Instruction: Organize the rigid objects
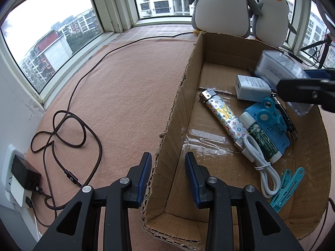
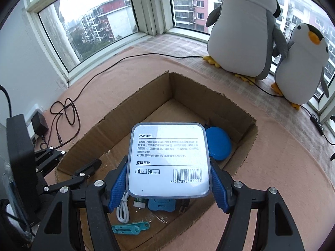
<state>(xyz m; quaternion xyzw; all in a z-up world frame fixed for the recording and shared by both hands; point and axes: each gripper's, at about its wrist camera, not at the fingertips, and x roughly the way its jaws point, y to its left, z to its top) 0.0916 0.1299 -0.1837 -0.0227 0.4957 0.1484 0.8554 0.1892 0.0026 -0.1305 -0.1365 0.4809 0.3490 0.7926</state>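
Holding a clear plastic case (image 2: 169, 160) between its blue pads, the right gripper (image 2: 167, 185) hangs above the cardboard box (image 2: 245, 133). Left gripper (image 1: 168, 179) is clamped on the box's near wall. Lighter (image 1: 223, 116), charger (image 1: 250, 86) and white cable (image 1: 262, 167) lie inside.

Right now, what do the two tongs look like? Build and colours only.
Both match. The left tongs and right tongs have matte black plastic linkage arms with triangular cut-outs and round silver pivot screws. Each finger ends in a blue ribbed pad. No cables, markings, hands or sleeves show on them.
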